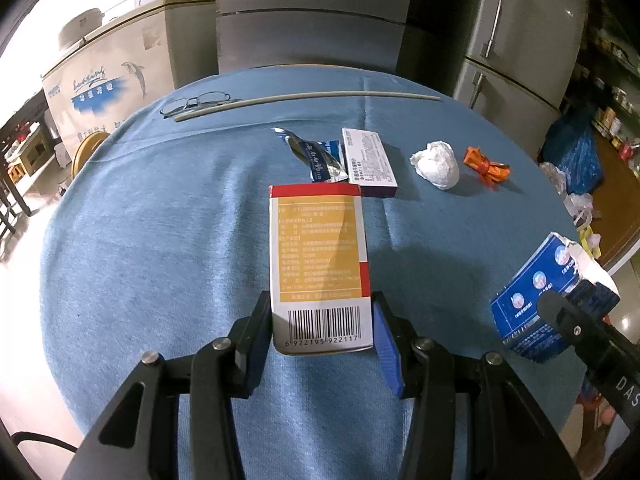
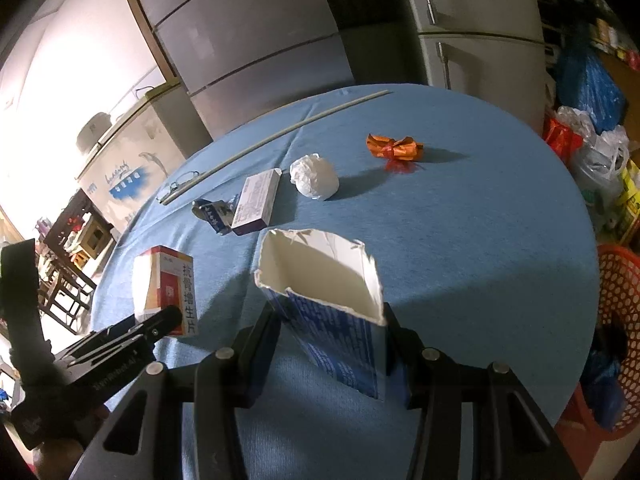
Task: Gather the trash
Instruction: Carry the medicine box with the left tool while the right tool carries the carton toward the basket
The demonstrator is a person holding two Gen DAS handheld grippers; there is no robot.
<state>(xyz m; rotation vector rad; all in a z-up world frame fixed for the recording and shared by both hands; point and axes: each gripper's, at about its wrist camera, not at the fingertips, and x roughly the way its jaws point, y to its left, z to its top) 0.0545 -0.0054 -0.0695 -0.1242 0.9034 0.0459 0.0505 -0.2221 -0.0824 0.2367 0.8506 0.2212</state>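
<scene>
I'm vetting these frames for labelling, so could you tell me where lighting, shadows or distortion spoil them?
Left wrist view: the upper left is blown out white, the table edge bows from fisheye, yet the barcode on the yellow box in the left claw reads sharply. Right wrist view: the left wall is overexposed, corners fall black, and the tissue ball and orange wrapper cast long shadows rightward.

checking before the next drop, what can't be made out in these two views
- Blue box inside: right view shows only its white walls; the bottom is hidden by its near wall.
- Orange box underside: left view, faces away.
- Red basket: right view, cut off by the edge.
- Purple box print: both views, too small.
</scene>
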